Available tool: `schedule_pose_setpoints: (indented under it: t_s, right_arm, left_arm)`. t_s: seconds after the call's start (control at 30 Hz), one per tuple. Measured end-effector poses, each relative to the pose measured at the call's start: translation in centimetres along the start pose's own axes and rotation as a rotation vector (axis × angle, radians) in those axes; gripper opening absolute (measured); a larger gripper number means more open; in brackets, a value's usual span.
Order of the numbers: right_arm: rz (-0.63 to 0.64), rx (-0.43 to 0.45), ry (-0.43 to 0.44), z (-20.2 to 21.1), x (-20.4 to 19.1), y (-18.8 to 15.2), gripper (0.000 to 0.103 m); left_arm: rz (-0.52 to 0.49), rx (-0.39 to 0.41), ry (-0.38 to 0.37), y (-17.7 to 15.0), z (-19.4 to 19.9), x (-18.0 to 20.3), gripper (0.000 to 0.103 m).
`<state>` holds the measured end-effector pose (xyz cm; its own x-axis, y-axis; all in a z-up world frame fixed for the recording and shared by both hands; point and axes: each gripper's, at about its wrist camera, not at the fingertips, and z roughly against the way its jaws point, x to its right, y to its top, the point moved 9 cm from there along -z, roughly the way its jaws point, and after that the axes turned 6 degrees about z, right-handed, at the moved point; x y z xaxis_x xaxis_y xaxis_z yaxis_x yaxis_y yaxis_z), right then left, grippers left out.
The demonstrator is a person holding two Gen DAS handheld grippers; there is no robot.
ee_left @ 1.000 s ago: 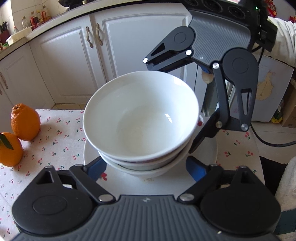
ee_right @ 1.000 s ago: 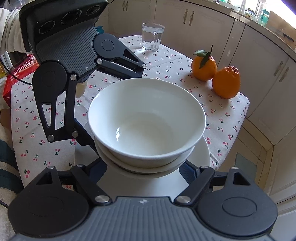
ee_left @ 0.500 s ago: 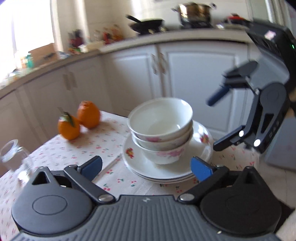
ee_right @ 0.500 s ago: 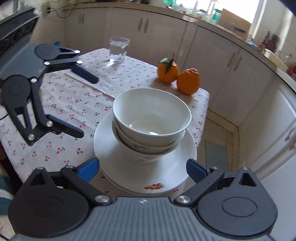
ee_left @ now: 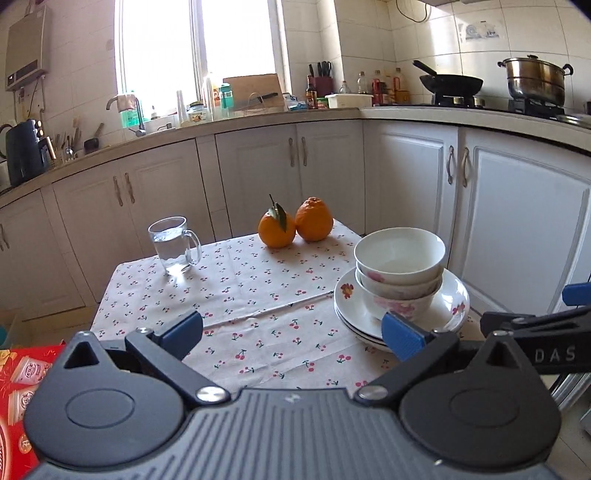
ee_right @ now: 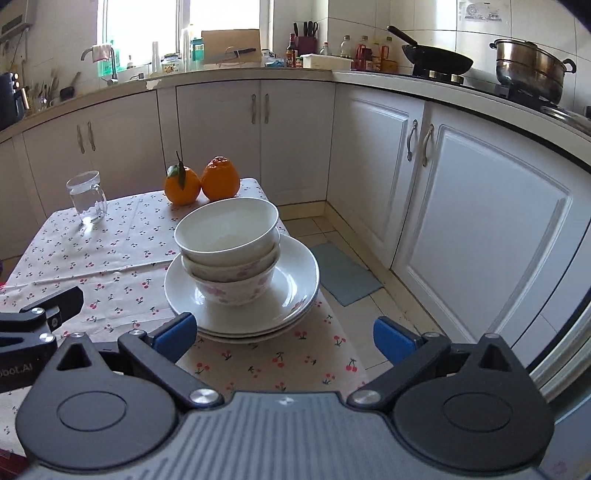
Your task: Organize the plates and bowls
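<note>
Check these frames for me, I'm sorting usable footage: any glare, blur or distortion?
Left wrist view: window blown out white, counter and cabinets bowed by the fisheye, stacked bowls sharp. Right wrist view: same washed-out window, curved cabinet lines, dark corners; bowls in focus, no motion blur.

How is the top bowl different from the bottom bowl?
The top bowl is plain white outside; the bottom bowl has pink flowers. The top bowl sits nested in the bowls below; the bottom bowl rests on the plates. Both are upright.
</note>
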<state>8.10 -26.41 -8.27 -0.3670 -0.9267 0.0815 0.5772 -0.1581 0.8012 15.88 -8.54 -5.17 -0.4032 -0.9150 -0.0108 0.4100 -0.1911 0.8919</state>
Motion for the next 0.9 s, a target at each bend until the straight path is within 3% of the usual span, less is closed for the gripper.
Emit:
schedule_pose_setpoints:
  t_s: [0.27, 0.9]
  right_arm:
    - [0.019, 0.069, -0.046, 3.4, -0.5, -0.1, 0.103]
    - [0.03, 0.097, -0.06, 4.1, -0.6, -0.2, 0.103]
  left_arm:
    - [0.056, 0.009, 0.006, -0.6, 2.0, -0.4, 0.102]
    - [0.074, -0.007, 0.023, -1.1, 2.1, -0.5, 0.102]
